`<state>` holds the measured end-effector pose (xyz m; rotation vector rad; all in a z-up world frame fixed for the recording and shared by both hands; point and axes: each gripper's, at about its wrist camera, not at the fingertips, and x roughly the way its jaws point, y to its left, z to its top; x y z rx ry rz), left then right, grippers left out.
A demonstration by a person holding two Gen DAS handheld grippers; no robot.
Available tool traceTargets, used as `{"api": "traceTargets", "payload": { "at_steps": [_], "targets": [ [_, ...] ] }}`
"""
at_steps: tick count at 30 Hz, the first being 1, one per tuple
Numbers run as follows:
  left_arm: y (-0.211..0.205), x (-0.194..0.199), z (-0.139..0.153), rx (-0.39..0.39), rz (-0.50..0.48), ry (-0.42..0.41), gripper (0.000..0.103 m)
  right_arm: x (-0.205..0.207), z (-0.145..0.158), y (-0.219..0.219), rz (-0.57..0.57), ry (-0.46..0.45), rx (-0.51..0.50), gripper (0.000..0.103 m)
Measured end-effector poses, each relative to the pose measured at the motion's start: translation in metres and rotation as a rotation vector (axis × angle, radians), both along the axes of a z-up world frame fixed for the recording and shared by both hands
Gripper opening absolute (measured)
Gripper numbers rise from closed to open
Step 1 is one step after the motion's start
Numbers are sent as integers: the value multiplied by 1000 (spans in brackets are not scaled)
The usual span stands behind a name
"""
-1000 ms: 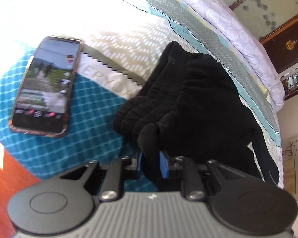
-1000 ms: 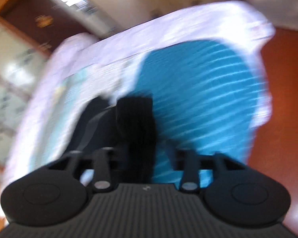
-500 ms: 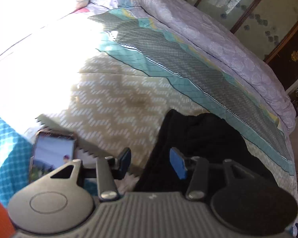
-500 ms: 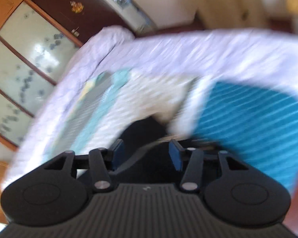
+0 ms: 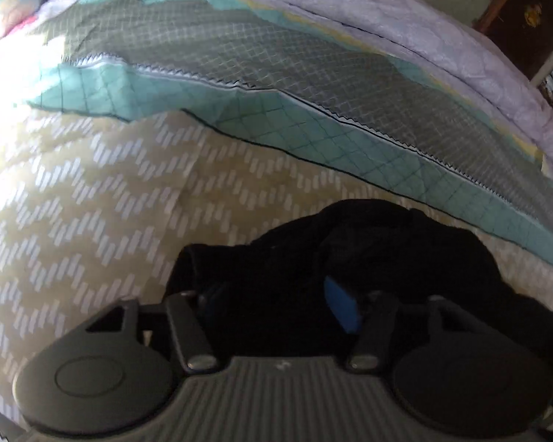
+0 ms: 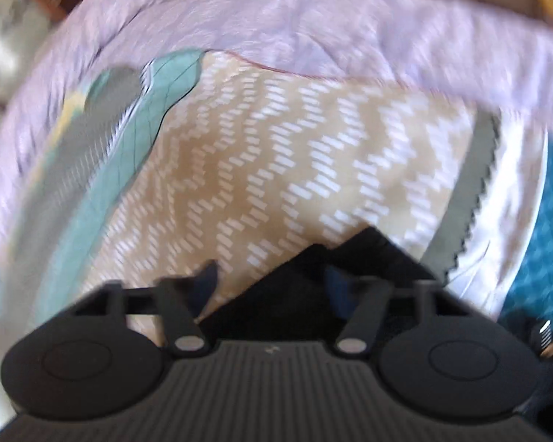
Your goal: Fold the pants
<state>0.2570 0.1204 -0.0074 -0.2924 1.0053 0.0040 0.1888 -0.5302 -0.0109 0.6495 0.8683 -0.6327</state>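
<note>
Pants [image 5: 387,243], black and bunched, lie on the beige chevron panel of the bedspread [image 5: 92,202], the biggest thing in both views, with its teal and grey bands beyond. I judge the step in hand to be taking a fresh hold of two edges before the next fold. My left gripper [image 5: 272,302] sits low over the heap, fingers apart, dark cloth lying between them and the blue pad [image 5: 341,309] still bare, so nothing is pinched there. My right gripper [image 6: 272,283] shows its fingers apart too in a blurred view; its jaws have just been closing, and a pointed corner of the cloth reaches in between them. To do this well, I want each pinch on one clean edge, not a wad, and matched on both sides.
</note>
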Motion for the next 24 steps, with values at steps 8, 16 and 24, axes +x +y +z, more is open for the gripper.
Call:
{"api": "traceTargets", "payload": {
  "at_steps": [8, 16, 24],
  "targets": [
    [23, -10, 39, -146, 36, -56, 7, 11, 91, -6, -31, -412, 62, 3],
    [48, -13, 40, -164, 93, -67, 3, -32, 146, -15, 4, -660, -68, 5],
    [38, -6, 19, -143, 98, -43, 79, -52, 32, -78, -220, -295, -29, 29]
  ]
}}
